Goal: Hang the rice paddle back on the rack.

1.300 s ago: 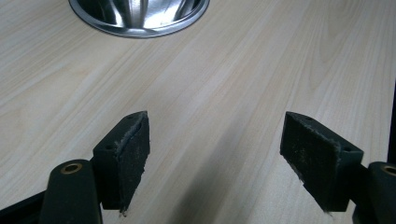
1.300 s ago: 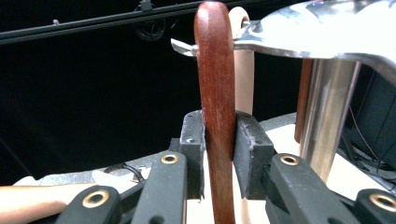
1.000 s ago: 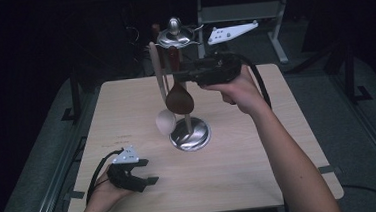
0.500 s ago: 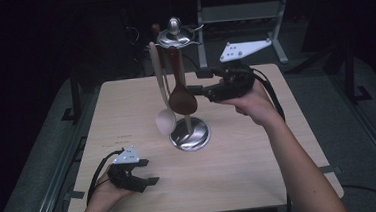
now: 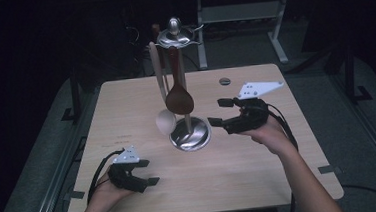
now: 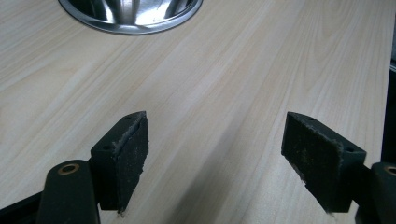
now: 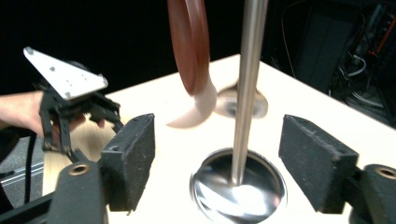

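Observation:
A steel utensil stand (image 5: 190,132) rises from the middle of the table. From its top hang a dark brown wooden spoon (image 5: 179,100) and a pale wooden spoon (image 5: 165,121). My right gripper (image 5: 216,113) hovers just right of the stand's base, pointing at it. Its jaws have just been opening and grip nothing. In the right gripper view its jaws (image 7: 217,154) frame the pole (image 7: 247,84) farther ahead, with the brown spoon (image 7: 189,42) to the pole's left. My left gripper (image 5: 152,172) rests open on the table's front left; its jaws (image 6: 215,140) stand over bare wood.
The light wooden table (image 5: 241,172) has a small round grommet (image 5: 224,81) near its far edge. Dark floor and a white frame (image 5: 276,34) lie behind. The stand's round base (image 6: 130,16) sits ahead of my left gripper.
My right gripper has come down and to the right, away from the hanging brown spoon, and its jaws have spread wider. The left gripper has stayed where it was.

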The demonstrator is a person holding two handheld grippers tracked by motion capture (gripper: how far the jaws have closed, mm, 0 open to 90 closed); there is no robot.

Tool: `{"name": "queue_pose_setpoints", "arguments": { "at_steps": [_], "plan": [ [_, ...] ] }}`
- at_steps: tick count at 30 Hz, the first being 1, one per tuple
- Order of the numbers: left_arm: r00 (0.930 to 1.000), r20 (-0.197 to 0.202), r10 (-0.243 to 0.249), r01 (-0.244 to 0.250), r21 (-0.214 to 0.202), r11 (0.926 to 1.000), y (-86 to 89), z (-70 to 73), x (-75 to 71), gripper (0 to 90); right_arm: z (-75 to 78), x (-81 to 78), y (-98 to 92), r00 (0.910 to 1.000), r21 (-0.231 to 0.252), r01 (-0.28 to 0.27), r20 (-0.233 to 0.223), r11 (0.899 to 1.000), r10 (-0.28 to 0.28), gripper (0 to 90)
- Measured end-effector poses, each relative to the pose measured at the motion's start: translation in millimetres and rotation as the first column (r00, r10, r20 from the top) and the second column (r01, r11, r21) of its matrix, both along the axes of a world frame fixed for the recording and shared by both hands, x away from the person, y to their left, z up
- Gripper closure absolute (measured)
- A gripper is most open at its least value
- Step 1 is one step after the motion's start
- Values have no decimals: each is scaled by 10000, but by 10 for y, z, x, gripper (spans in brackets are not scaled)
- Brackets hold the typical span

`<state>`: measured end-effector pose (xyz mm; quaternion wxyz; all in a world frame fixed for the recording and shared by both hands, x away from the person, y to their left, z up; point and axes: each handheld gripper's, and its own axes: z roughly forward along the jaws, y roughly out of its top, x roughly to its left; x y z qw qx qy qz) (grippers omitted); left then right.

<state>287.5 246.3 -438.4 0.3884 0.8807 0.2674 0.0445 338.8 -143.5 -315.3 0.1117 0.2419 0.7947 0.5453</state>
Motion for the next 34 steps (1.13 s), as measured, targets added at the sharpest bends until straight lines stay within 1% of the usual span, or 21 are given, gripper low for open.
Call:
{"name": "queue_pose_setpoints", "arguments": {
  "at_steps": [1, 2, 3, 5, 6, 7, 9, 10, 11, 12, 14, 15, 17, 19, 20, 21, 25, 26, 28, 31, 34],
  "plan": [
    [10000, 4, 2, -2, 1, 10000, 0, -1, 0, 229, -102, -34, -54, 9998, -20, 163, -127, 9999, -163, 213],
    [10000, 6, 2, -2, -13, 10000, 0, -2, 1, 230, -156, -52, -78, 9996, -5, 207, -203, 9998, -207, 192],
    [10000, -59, 11, -11, -17, 10000, 0, -1, -2, 230, -156, -52, -78, 9996, -5, 207, -203, 9998, -207, 192],
    [10000, 44, -22, 22, -71, 10000, 1, -14, 4, 229, -273, -93, -124, 9988, -76, 389, -289, 9992, -391, 160],
    [10000, 37, -23, 24, -82, 10000, 0, -17, 5, 229, -399, -134, -166, 9974, -269, 615, -360, 9977, -625, 142],
    [9999, 52, -105, 104, 41, 9999, 7, -14, 10, 229, -463, -156, -191, 9966, -369, 690, -418, 9969, -705, 142],
    [9999, 44, -149, 149, 45, 9999, 6, -19, 11, 229, -594, -203, -244, 9951, -452, 809, -541, 9957, -833, 134],
    [9999, 12, -104, 104, -9, 9999, 1, -23, 8, 229, -594, -203, -244, 9951, -452, 809, -541, 9957, -833, 134],
    [10000, -10, -77, 77, -48, 10000, -2, -24, 4, 229, -653, -226, -270, 9941, -540, 900, -565, 9945, -931, 133],
    [10000, -4, -85, 85, -67, 9999, -3, -24, 3, 229, -752, -265, -321, 9911, -673, 1061, -740, 9921, -1111, 128],
    [9999, 24, -160, 160, -32, 9999, -2, -23, 4, 228, -844, -304, -376, 9879, -840, 1242, -833, 9887, -1312, 115],
    [9998, 48, -183, 183, -24, 9998, -2, -22, 3, 228, -844, -304, -376, 9879, -840, 1242, -833, 9887, -1312, 115],
    [9998, 59, -210, 211, -85, 9997, -1, -25, 2, 227, -946, -356, -437, 9839, -1099, 1504, -809, 9825, -1597, 117],
    [9996, 80, -279, 280, -129, 9995, 3, -33, 5, 227, -1050, -399, -504, 9790, -1019, 1643, -1051, 9811, -1749, 117],
    [9996, 63, -265, 266, -125, 9996, 5, -37, 4, 227, -1137, -449, -561, 9757, -1109, 1736, -1153, 9786, -1862, 117],
    [9996, 73, -274, 275, -89, 9996, 8, -40, 5, 227, -1137, -449, -561, 9757, -1109, 1736, -1153, 9786, -1862, 117],
    [9994, 115, -328, 329, -49, 9994, 14, -41, 7, 227, -1275, -518, -651, 9684, -1214, 1890, -1414, 9744, -2055, 122],
    [9995, 113, -306, 307, -93, 9995, 10, -42, 5, 227, -1312, -518, -673, 9654, -1361, 1910, -1529, 9721, -2111, 122],
    [9993, 144, -337, 338, -82, 9994, 8, -43, 7, 227, -1312, -513, -677, 9654, -1398, 1942, -1485, 9710, -2144, 122],
    [9992, 141, -380, 381, -24, 9993, 15, -47, 11, 227, -1301, -505, -679, 9654, -1258, 1980, -1465, 9721, -2156, 122],
    [9993, 133, -360, 361, -68, 9993, 19, -51, 17, 228, -1311, -511, -668, 9661, -1327, 1953, -1448, 9717, -2139, 121]
  ]
}}
